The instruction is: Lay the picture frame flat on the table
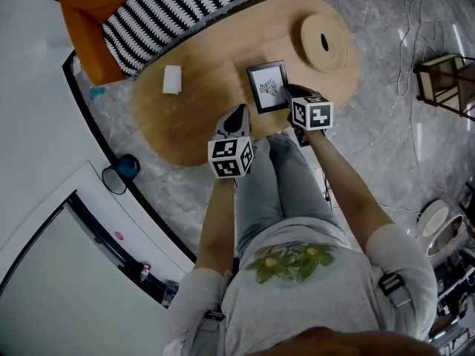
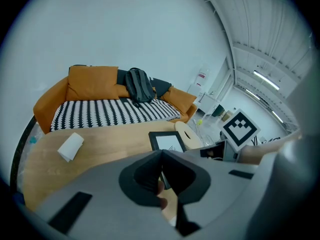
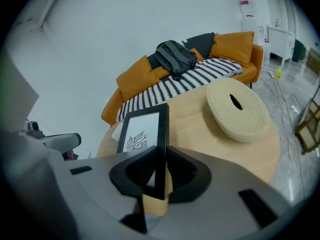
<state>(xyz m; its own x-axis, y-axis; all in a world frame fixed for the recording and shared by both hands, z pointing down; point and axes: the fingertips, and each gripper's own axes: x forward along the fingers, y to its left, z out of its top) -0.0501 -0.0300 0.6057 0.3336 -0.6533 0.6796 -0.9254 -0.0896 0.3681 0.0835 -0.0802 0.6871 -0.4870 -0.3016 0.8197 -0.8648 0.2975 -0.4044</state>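
A black picture frame with a white print stands tilted over the near part of the oval wooden table, its face turned up toward me. My right gripper is shut on the frame's right edge. In the right gripper view the frame runs edge-on between the jaws of the right gripper. My left gripper hovers at the table's near edge, left of the frame and apart from it. Seen in the left gripper view, the left gripper is shut on nothing, with the frame beyond it.
A round woven mat lies at the table's right end, and a white folded cloth at its left. An orange sofa with a striped cover runs behind. A wooden stool stands on the right, a blue cup on the floor.
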